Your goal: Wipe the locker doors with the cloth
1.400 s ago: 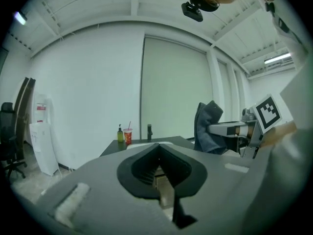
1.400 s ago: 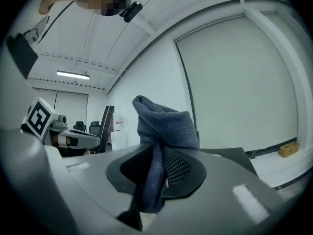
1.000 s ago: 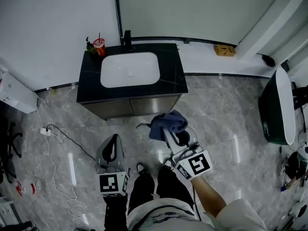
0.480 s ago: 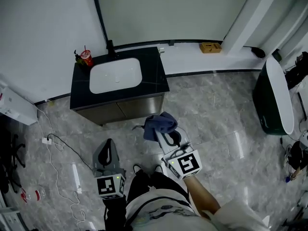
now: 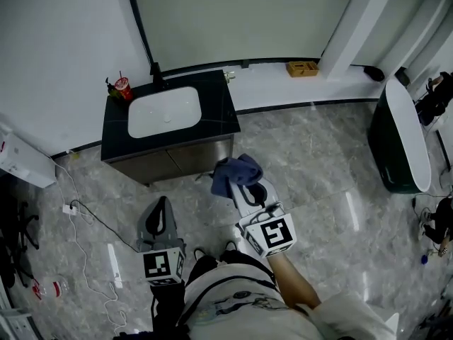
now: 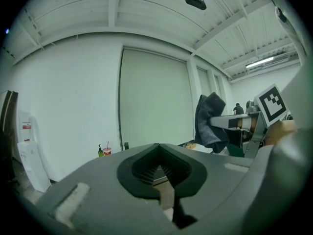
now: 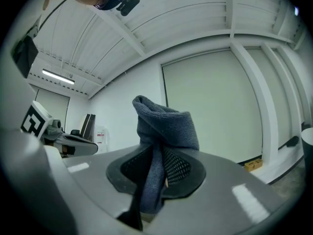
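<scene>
In the head view a dark cabinet [image 5: 170, 163] with two front doors stands under a black top and white basin [image 5: 163, 111], ahead and to the left. My right gripper [image 5: 243, 187] is shut on a bunched blue cloth [image 5: 235, 171], held in the air a little short of the cabinet's right corner. The right gripper view shows the cloth [image 7: 165, 131] pinched between the jaws and standing up out of them. My left gripper [image 5: 162, 210] is lower left, jaws shut with nothing between them. In the left gripper view the cloth [image 6: 210, 122] hangs at the right.
A red cup [image 5: 123, 87] and a black tap [image 5: 155, 70] stand on the cabinet top. A white cable with a plug block [image 5: 69, 209] trails over the marble floor at left. A dark green tub [image 5: 400, 144] is at right. A small box [image 5: 302, 69] sits on the white ledge.
The head view has swung, so the cabinet now lies further left and looks smaller. The right gripper keeps the cloth and the left stays shut; both hold about the same places.
</scene>
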The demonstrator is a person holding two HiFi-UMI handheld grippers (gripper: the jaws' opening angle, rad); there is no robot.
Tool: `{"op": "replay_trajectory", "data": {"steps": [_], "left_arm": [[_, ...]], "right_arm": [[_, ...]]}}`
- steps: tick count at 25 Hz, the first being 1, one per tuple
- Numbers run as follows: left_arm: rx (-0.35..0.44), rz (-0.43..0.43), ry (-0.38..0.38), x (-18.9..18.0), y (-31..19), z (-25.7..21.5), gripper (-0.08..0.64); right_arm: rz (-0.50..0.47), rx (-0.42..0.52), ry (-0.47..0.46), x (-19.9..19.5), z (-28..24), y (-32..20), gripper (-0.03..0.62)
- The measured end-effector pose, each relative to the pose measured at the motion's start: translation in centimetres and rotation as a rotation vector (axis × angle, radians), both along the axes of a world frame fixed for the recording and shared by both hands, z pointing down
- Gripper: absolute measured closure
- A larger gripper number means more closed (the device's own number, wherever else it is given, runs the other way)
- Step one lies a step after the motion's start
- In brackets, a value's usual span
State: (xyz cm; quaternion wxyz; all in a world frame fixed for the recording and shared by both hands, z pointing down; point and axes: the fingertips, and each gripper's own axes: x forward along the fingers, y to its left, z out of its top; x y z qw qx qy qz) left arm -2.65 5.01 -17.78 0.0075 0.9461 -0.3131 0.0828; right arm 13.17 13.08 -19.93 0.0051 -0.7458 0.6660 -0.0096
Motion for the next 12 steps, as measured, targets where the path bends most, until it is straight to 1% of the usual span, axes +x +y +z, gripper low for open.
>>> {"op": "replay_trajectory", "data": {"steps": [6,12], "left_arm": [[0.018,-0.011,0.001,-1.4,-0.8,-1.0,0.558],[0.016,0.021,-0.004,-1.5,-1.0,-1.1,0.558]], "right_arm": [[0.034,0.014,0.023,-0.7,-1.0,0.3,0.528],[0.051,-0.003,0.021,-1.4,-0.8,0.1,0.533]]}}
